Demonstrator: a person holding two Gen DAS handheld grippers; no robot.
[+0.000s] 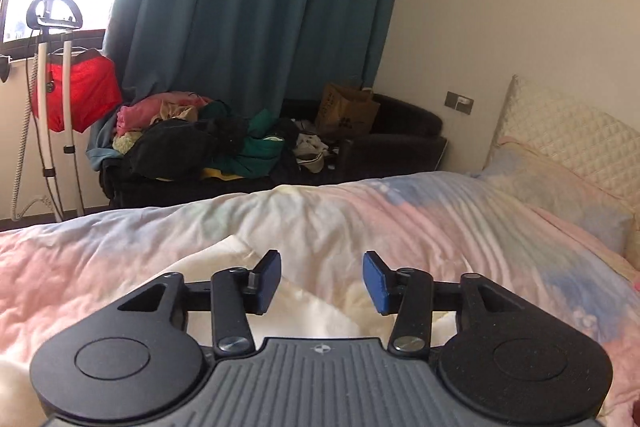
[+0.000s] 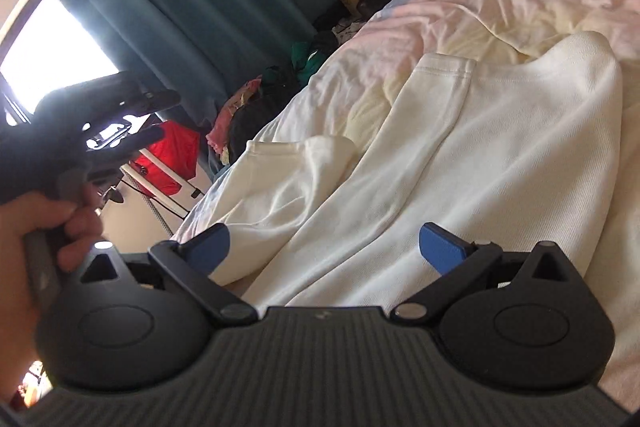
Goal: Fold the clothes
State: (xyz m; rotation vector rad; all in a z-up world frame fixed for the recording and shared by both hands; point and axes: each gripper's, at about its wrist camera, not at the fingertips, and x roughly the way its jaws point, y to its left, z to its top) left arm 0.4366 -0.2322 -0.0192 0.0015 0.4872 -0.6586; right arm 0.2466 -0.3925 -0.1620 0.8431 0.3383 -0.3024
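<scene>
Both black two-finger grippers, left gripper (image 1: 322,283) and right gripper (image 2: 324,247), hung with jaws apart and empty over a cream knit garment (image 2: 460,155) (rumpled) lying on the pastel quilted bedspread (image 1: 400,211); beyond stood teal curtains (image 1: 280,7) and a heaped dark sofa (image 1: 392,143).

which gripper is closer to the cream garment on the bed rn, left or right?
Right. The right gripper hovers open just over the cream garment. The left gripper, also open and empty, is raised off to its left edge.

L tongs (image 1: 322,283) agape, empty | R tongs (image 2: 324,251) wide, empty
</scene>
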